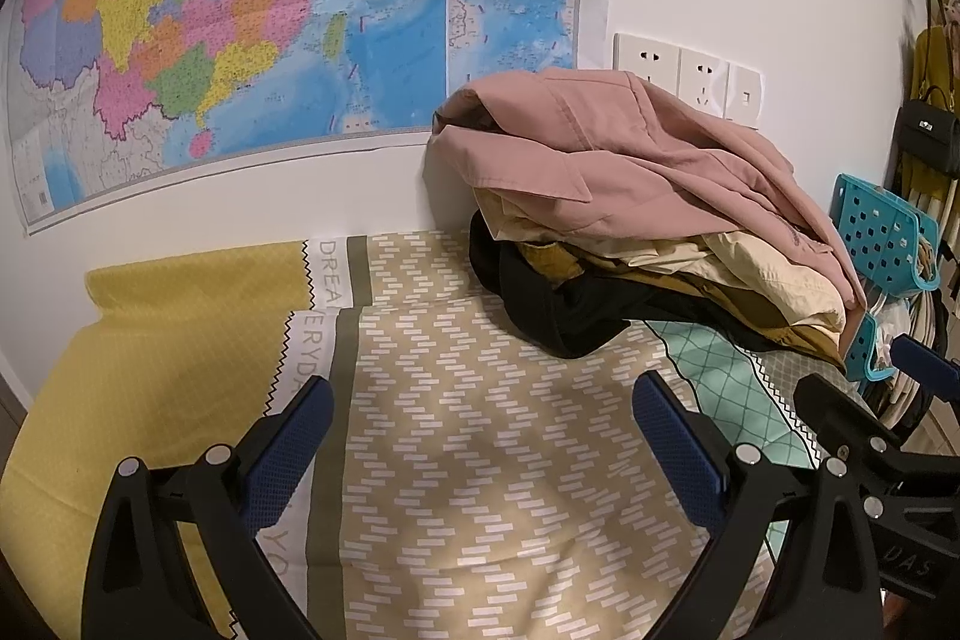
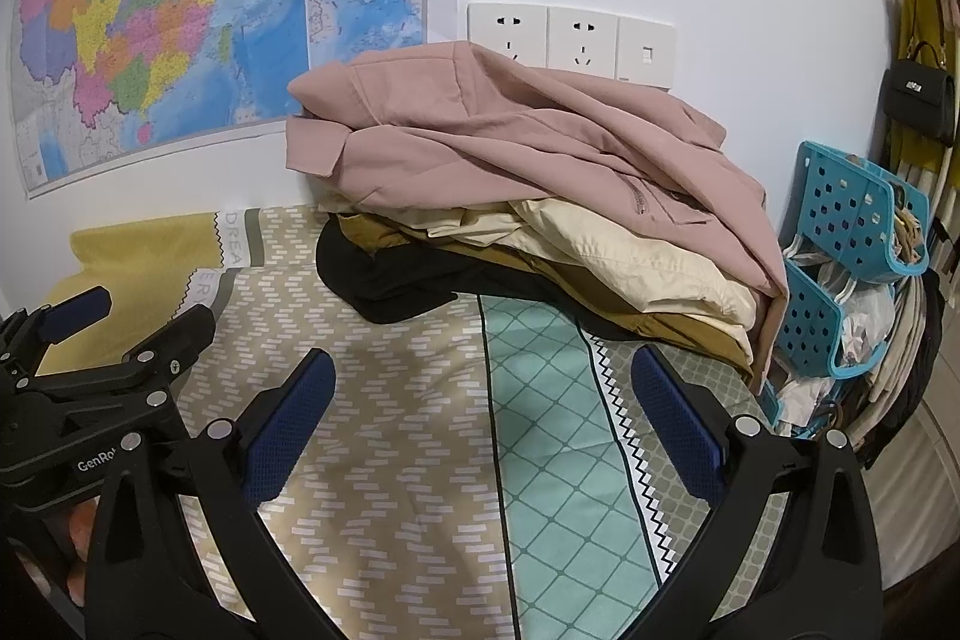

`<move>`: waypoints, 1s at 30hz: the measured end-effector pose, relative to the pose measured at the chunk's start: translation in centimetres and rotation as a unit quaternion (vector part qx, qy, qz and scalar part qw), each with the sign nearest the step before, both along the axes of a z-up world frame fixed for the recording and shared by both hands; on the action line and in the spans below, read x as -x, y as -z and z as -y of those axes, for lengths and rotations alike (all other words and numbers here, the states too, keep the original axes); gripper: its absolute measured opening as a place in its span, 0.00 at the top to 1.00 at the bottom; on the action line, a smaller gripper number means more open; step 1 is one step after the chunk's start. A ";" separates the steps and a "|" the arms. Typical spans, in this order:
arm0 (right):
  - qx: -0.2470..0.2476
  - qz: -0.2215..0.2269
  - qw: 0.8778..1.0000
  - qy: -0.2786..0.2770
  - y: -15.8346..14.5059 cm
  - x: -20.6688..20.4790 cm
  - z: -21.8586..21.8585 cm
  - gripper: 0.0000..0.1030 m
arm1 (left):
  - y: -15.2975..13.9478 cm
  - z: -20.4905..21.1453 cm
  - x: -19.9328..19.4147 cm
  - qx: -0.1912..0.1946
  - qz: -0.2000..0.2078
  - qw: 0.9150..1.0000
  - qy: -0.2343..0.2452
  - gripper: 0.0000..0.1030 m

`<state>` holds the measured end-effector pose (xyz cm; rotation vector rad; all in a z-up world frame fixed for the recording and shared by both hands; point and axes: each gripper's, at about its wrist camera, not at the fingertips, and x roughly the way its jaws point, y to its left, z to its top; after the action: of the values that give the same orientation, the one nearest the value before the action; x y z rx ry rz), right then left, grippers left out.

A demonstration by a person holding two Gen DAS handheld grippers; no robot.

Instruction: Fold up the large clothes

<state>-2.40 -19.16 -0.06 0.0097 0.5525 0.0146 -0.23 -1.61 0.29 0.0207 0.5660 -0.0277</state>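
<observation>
Both tongs, left (image 1: 483, 415) and right (image 2: 483, 391), released, empty, above bed (image 2: 384, 400). Clothes pile (image 2: 540, 196) against wall. Judged best: pinch pink coat (image 1: 630, 160) at collar, lift clear, spread flat.

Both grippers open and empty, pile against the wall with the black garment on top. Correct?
Not quite: the pink jacket tops the pile; the black garment lies at the bottom, as the right wrist view shows. Left gripper and right gripper are open and empty.

- pile of clothes (image 2: 528, 196) sits on the bedspread (image 2: 384, 400), pushed back against the wall
- map (image 2: 180, 10) hangs left of the sockets (image 2: 570, 40)
- basket (image 2: 852, 214) is just right of the pile
</observation>
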 end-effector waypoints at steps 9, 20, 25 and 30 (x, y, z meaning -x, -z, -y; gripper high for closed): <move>0.001 -0.003 1.000 -0.002 0.0 -0.2 0.1 0.05 | 0.1 0.1 -0.2 0.002 -0.002 1.000 0.001 0.06; 0.004 -0.005 1.000 0.000 0.1 -0.4 0.3 0.05 | 0.3 0.2 -0.5 0.003 -0.002 1.000 0.003 0.06; 0.007 -0.005 1.000 0.000 0.0 -0.6 0.2 0.05 | 0.4 0.2 -0.6 0.005 -0.004 1.000 0.003 0.06; 0.017 -0.002 1.000 -0.002 -0.2 -1.0 0.1 0.05 | 0.4 0.2 -1.2 0.005 -0.006 1.000 0.007 0.06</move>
<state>-1.39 -19.25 0.16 -0.0252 0.5563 0.0079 0.99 -1.77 -0.10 0.0136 0.5785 -0.0440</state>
